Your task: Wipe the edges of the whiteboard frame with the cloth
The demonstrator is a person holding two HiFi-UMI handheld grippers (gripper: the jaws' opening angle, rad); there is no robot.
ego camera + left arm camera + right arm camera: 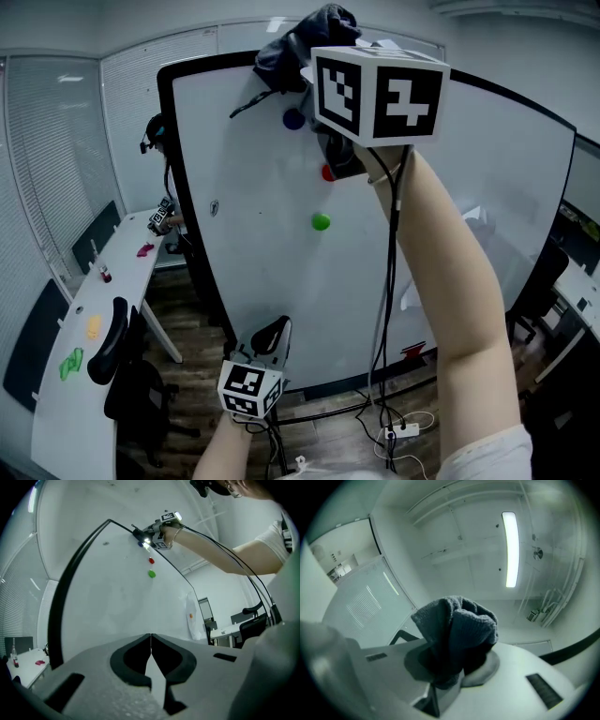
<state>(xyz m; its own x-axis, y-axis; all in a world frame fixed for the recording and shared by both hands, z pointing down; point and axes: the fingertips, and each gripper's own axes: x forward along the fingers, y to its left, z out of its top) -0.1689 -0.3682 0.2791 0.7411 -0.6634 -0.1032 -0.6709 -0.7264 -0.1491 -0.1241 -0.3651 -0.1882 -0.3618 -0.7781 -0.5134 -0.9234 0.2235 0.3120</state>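
Cloth is the thing to watch. It is dark and bunched up. It sits high at the top edge of the whiteboard frame, near the middle of that edge. The right gripper has its jaws squeezed on the cloth, and a fat lump of cloth sticks out past the tips. The person's arm is stretched way up to reach there. In the head view the cloth looks like it touches the black top edge, but I cannot be sure.

The left gripper is low down, near the bottom of the board. Its jaws are pressed together at the tips, and nothing is between them. It looks like it has no job right now.

Three small round magnets sit on the white part of the board: a blue magnet, a red magnet and a green magnet. The cloth is above them and is not touching them.

I think the wiping is on the top edge now. The frame looks the same black all the way around, so nothing shows which parts are already clean. The rest of the top edge, the two long sides and the bottom edge may all need a wipe.
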